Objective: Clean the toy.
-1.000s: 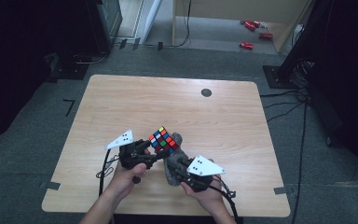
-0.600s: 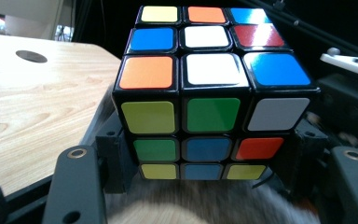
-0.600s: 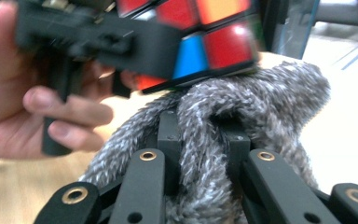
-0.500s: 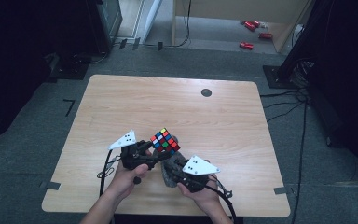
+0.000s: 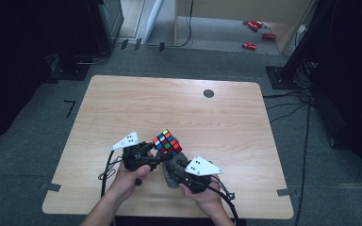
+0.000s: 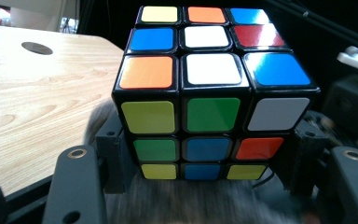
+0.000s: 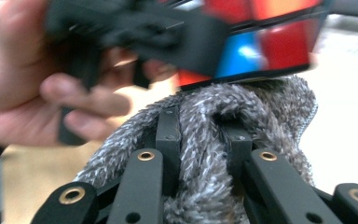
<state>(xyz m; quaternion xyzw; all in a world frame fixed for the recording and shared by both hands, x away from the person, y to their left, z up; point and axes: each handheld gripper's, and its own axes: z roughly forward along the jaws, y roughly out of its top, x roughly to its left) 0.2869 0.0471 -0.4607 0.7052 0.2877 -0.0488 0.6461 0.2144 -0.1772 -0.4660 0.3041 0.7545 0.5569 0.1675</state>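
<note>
A scrambled colour cube (image 5: 167, 142) is held above the table near its front edge. My left gripper (image 5: 154, 155) is shut on it, and in the left gripper view its jaws clamp the cube (image 6: 209, 93) at the two lower sides. My right gripper (image 5: 172, 170) is shut on a grey fluffy cloth (image 5: 169, 176). In the right gripper view the cloth (image 7: 214, 154) bunches between the jaws and presses up against the cube's underside (image 7: 256, 46), with the left hand (image 7: 28, 88) beside it.
The wooden table (image 5: 136, 108) has a dark round hole (image 5: 209, 93) near its far edge. Cables trail from both grippers over the front edge. Red items (image 5: 252, 28) lie on the floor beyond the table, beside dark equipment stands.
Both grippers with the cube and cloth have shifted slightly; the cloth stays pressed under the cube. The grips are the same.
</note>
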